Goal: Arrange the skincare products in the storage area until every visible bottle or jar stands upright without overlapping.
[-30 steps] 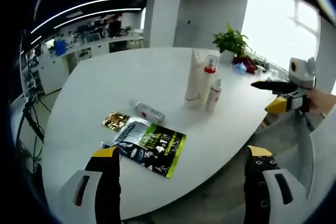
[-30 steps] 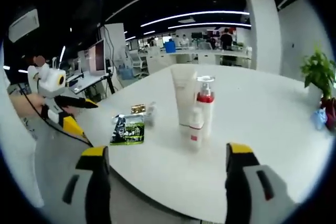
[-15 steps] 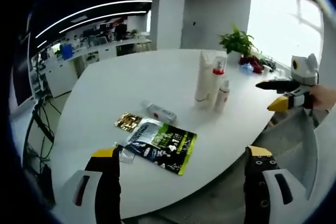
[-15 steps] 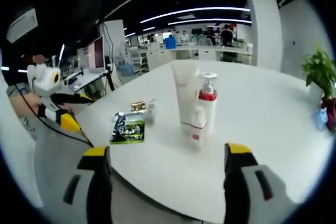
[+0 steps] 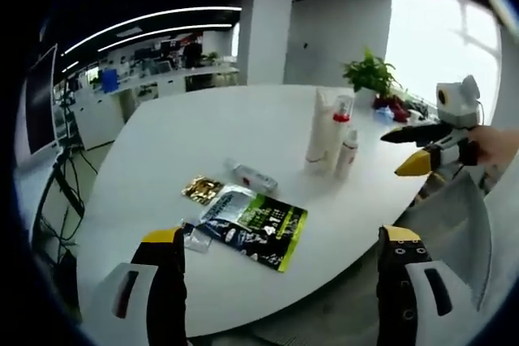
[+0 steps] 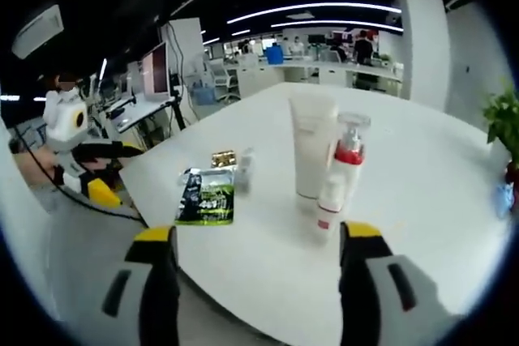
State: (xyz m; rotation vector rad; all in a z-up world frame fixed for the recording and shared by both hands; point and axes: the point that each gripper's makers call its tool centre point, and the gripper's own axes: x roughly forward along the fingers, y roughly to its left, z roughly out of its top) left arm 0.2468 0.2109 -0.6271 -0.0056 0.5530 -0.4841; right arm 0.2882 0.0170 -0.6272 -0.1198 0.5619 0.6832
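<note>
Small clear bottle (image 5: 251, 175) lies flat on the white table (image 5: 162, 135) beyond the green sachet (image 5: 255, 223), long axis slanting across my view, nearer my wide-open left gripper (image 5: 280, 253) than my right gripper (image 6: 255, 249), also wide and empty.

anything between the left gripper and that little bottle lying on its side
Yes. The green sachet lies flat on the table between the left gripper and the lying bottle, with a gold packet beside it. Both are flat, so the gripper could probably pass over them.
</note>
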